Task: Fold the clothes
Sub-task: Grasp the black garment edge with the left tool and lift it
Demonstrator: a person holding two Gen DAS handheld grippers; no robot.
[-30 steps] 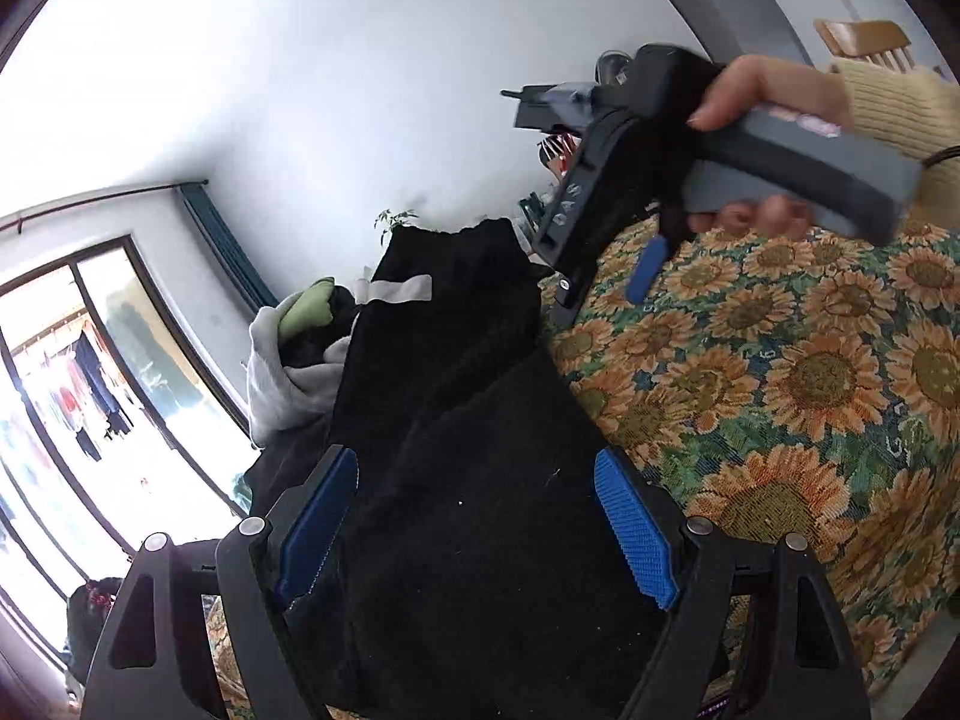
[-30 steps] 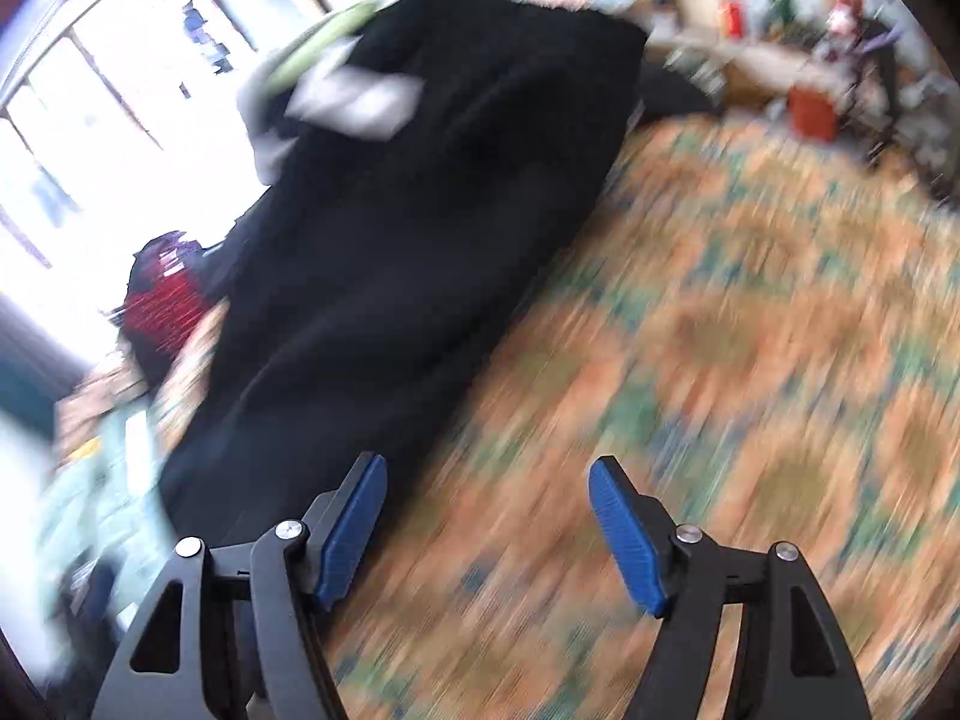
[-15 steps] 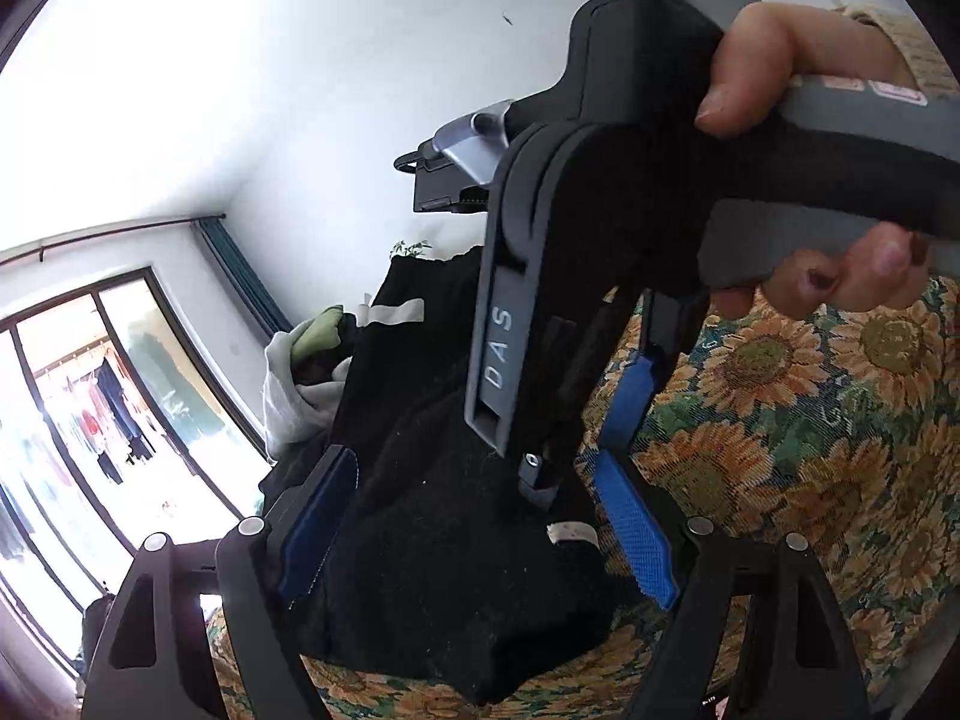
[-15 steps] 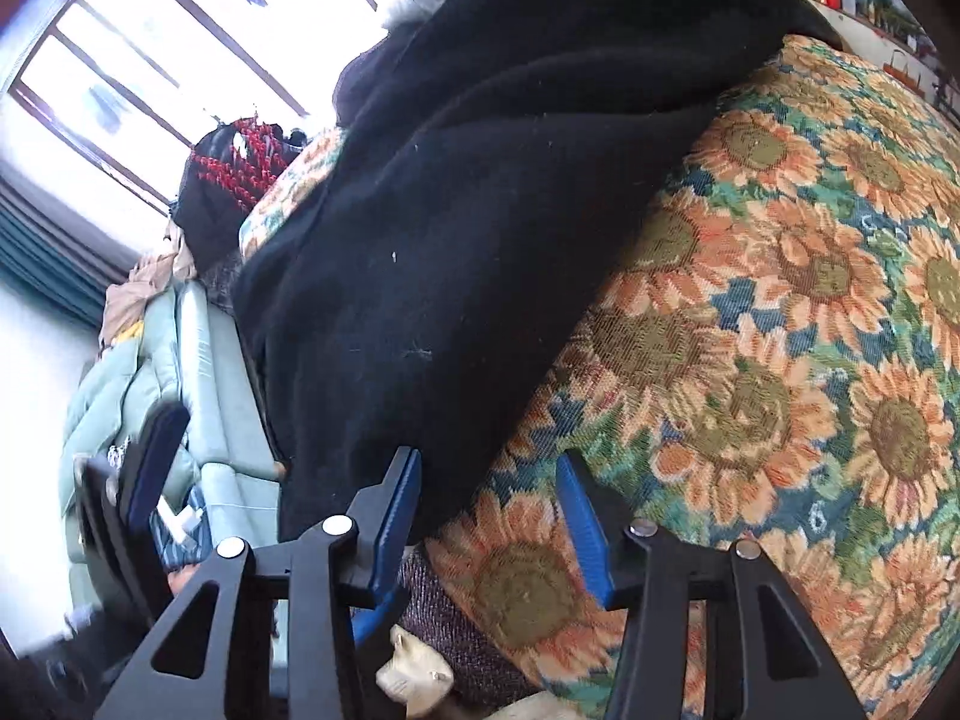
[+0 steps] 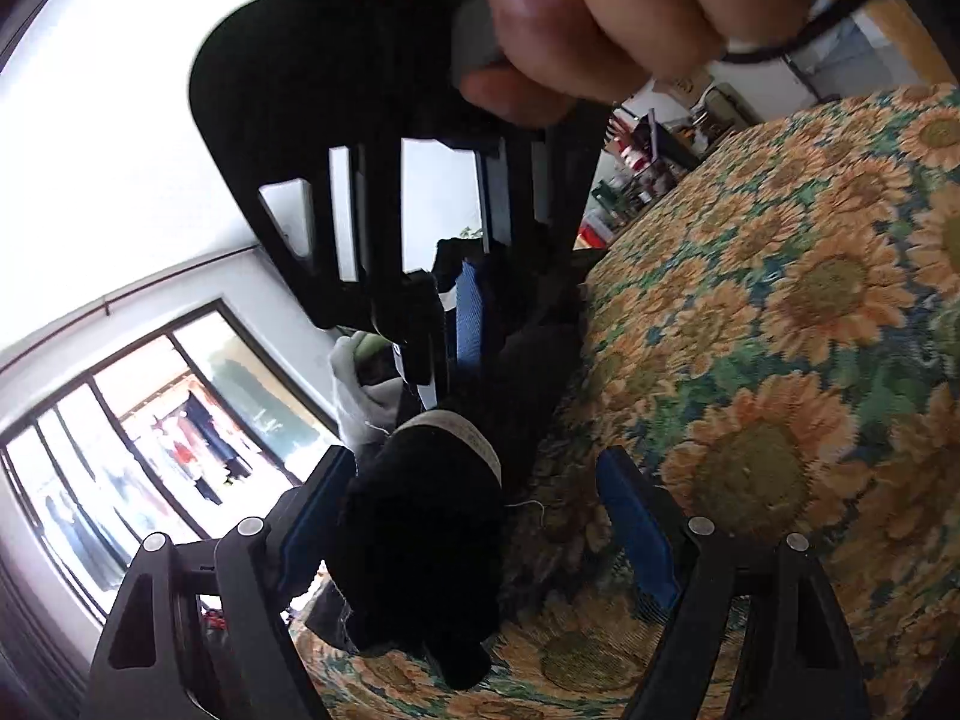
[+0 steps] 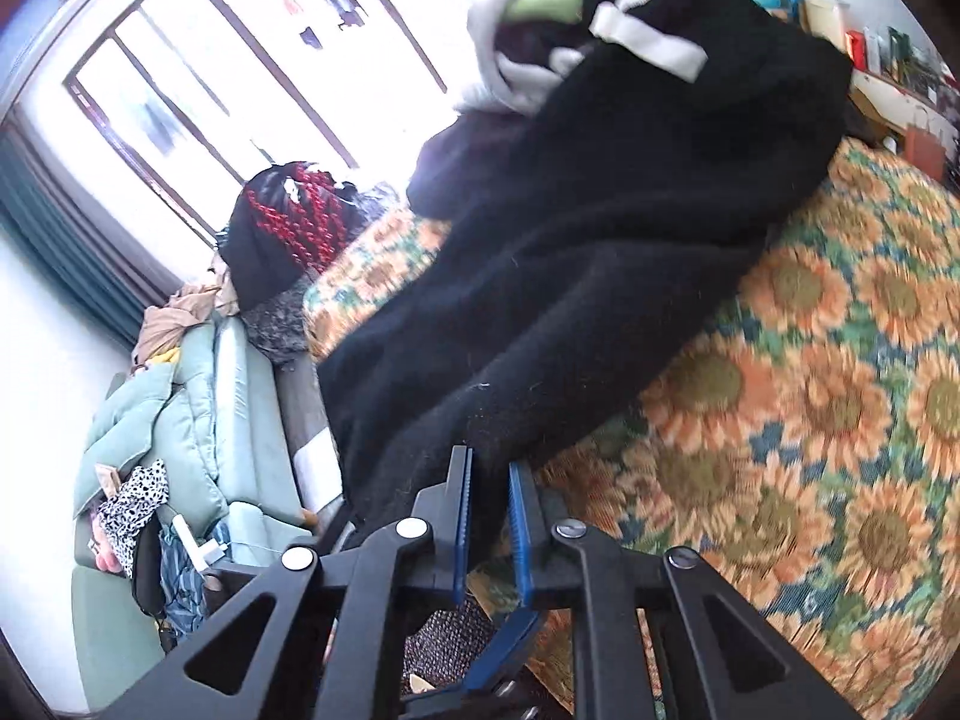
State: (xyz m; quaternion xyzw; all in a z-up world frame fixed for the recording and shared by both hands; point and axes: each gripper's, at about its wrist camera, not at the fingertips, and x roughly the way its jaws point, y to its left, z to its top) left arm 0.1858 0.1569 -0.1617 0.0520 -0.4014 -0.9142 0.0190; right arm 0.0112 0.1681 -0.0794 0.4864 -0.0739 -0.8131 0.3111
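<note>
The right gripper (image 6: 489, 516) was closing its jaws on the near corner of the black garment (image 6: 612, 252) on the sunflower cloth (image 6: 840, 420), likely to fold it, while the left gripper (image 5: 474, 516) stayed wide.

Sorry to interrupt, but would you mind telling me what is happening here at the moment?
A person is folding a black garment on a sunflower-patterned cloth, with a gripper in each hand. The right gripper is closing its jaws on the garment's near edge. The left gripper is open, with a bunched end of the garment between its jaws. More clothes are piled behind.
</note>
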